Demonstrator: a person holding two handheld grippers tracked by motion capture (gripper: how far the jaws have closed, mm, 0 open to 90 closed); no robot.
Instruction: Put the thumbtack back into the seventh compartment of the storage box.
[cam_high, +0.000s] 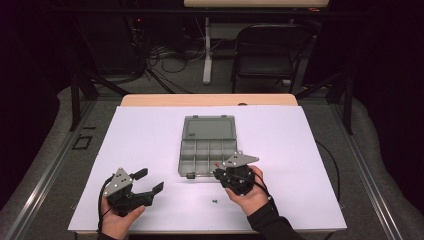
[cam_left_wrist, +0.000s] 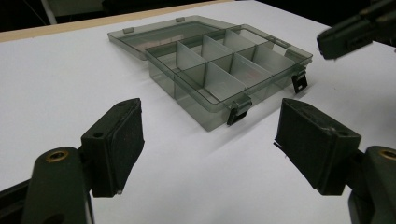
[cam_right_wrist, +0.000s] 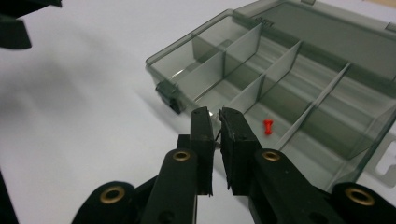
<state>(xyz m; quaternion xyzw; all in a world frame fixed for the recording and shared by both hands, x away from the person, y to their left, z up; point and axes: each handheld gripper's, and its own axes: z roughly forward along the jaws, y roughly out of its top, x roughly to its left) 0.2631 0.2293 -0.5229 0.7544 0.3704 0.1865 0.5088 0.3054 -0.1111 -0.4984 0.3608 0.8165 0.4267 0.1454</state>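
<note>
Above organiser box (cam_high: 207, 145) front edge, my right gripper (cam_right_wrist: 214, 116) fingers were pinched shut, empty; red pin (cam_right_wrist: 267, 126) lay inside compartment. Left gripper (cam_high: 148, 182) fingers gaped, empty. Next, judged: fetch green pin (cam_high: 214, 202) near box.

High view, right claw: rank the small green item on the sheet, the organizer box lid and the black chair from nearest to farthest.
From the right claw:
1. Small green item, on the white sheet just below the claw, toward the person.
2. Organizer box lid, lying open at the box's far side.
3. Black chair, on the floor beyond the table.
</note>
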